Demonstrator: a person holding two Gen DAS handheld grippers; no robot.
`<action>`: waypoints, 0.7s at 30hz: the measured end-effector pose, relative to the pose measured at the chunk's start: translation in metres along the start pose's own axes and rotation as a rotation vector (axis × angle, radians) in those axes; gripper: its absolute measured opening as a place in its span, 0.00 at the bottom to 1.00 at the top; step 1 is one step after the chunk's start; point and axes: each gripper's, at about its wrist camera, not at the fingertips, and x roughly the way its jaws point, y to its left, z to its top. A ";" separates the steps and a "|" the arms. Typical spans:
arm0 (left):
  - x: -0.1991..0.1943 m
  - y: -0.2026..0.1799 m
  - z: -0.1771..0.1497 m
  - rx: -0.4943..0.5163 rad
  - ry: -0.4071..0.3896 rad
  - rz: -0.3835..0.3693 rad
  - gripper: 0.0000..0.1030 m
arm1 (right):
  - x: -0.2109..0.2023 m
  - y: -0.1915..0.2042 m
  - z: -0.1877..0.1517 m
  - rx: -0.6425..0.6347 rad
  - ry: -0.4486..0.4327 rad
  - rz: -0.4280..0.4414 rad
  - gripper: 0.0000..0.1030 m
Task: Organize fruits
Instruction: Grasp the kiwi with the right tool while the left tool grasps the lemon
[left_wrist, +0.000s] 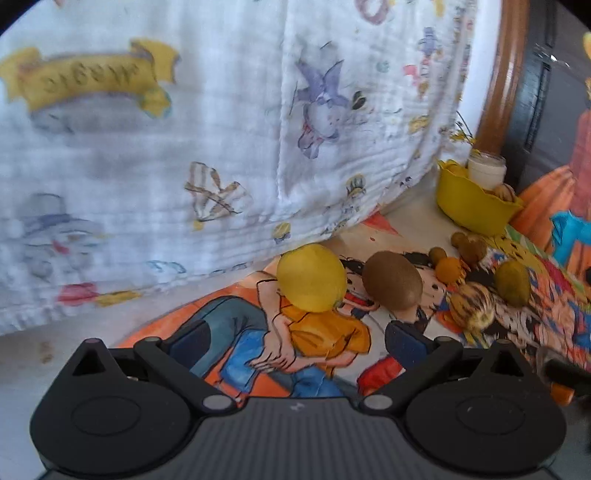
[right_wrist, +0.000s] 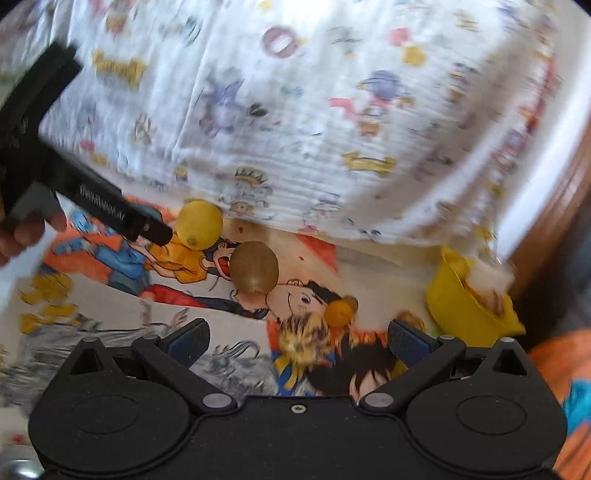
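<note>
Cartoon-print mat (left_wrist: 314, 350) under both tools (left_wrist: 295, 339) (right_wrist: 299, 339) (wide open, empty).

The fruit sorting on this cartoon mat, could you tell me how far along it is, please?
Early. Done: the yellow bowl already holds a few pieces. In hand: nothing; the left gripper and right gripper are open. Left: the lemon, brown kiwi, small orange and others lie loose.

Soft, even daylight fills both views, with only faint shadows under the fruit ahead of each claw. The printed white cloth (right_wrist: 314, 110) smears with motion blur in the right wrist view, worst toward its upper right; the left view is sharper. Fisheye bending curves the edges, and the corners go black.
</note>
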 end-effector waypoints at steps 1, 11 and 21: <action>0.005 0.000 0.002 -0.017 0.005 -0.004 1.00 | 0.009 -0.001 0.002 -0.017 -0.005 0.012 0.99; 0.045 0.003 0.017 -0.078 0.004 -0.019 0.97 | 0.076 0.007 0.018 -0.117 -0.006 0.162 0.88; 0.075 0.005 0.025 -0.129 0.018 -0.035 0.79 | 0.118 0.010 0.017 -0.078 0.022 0.218 0.77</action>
